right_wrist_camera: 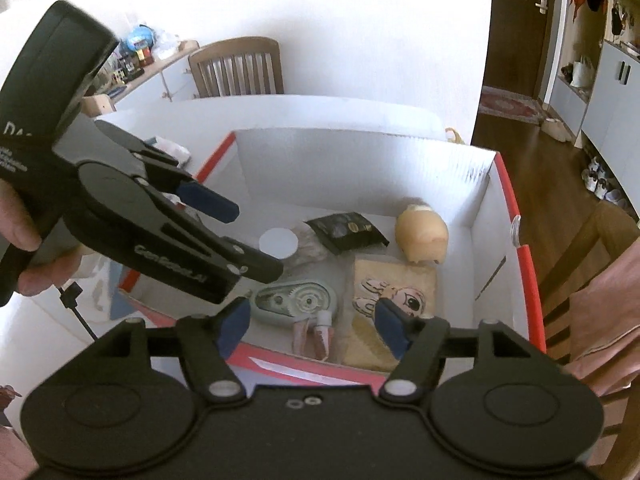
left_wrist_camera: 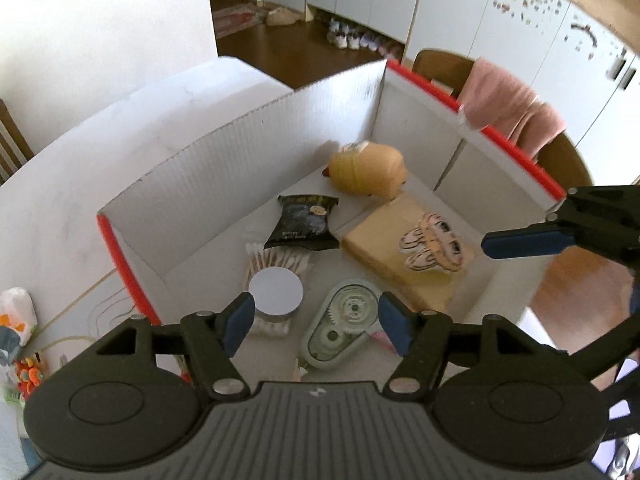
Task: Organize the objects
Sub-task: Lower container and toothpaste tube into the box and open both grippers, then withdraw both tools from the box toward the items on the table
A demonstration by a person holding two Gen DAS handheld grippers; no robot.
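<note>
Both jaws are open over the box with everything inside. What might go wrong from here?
1. The left gripper and right gripper hang close together above the white cardboard box; they may collide.
2. The pale green tape dispenser lies against the round white-lidded container atop cotton swabs; grabbing either could knock the other.

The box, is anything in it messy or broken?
Nothing looks broken or spilled. The black snack packet lies partly on the cotton swabs, and the items in the box lie at mixed angles.
</note>
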